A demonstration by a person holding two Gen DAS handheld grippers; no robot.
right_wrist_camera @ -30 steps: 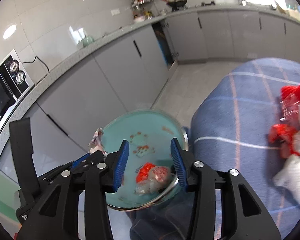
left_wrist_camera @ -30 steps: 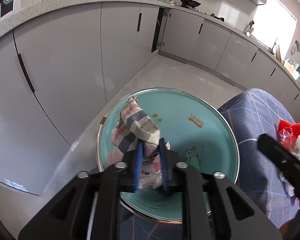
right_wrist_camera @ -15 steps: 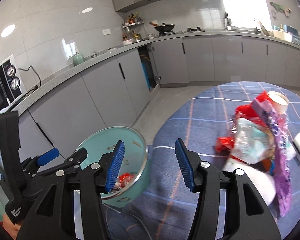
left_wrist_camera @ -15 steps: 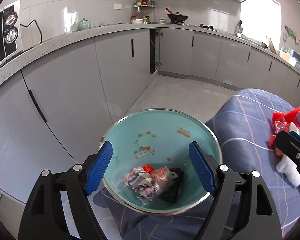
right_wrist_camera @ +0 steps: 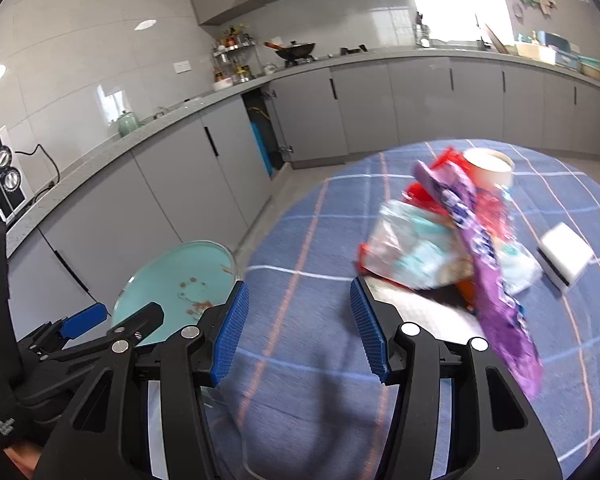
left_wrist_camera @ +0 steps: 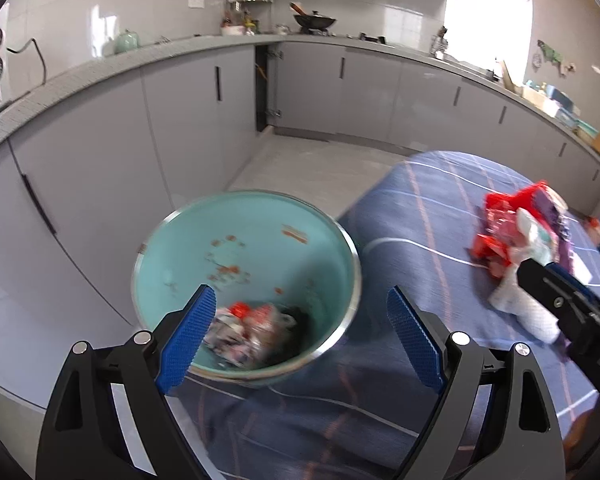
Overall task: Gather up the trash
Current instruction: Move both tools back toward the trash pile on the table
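Note:
A teal bowl-shaped bin with a metal rim stands at the table's left edge; crumpled wrappers lie in its bottom. It also shows in the right wrist view. My left gripper is open and empty, just above and in front of the bin. My right gripper is open and empty over the blue checked tablecloth. A trash pile of red, purple and pale wrappers lies to its upper right, also seen in the left wrist view.
A paper cup stands behind the pile and a white sponge block lies to its right. Grey kitchen cabinets and a counter run behind the table, with tiled floor between.
My left gripper opened and let the striped wrapper drop into the bin, then drew back. My right gripper swung right, away from the bin toward the trash pile.

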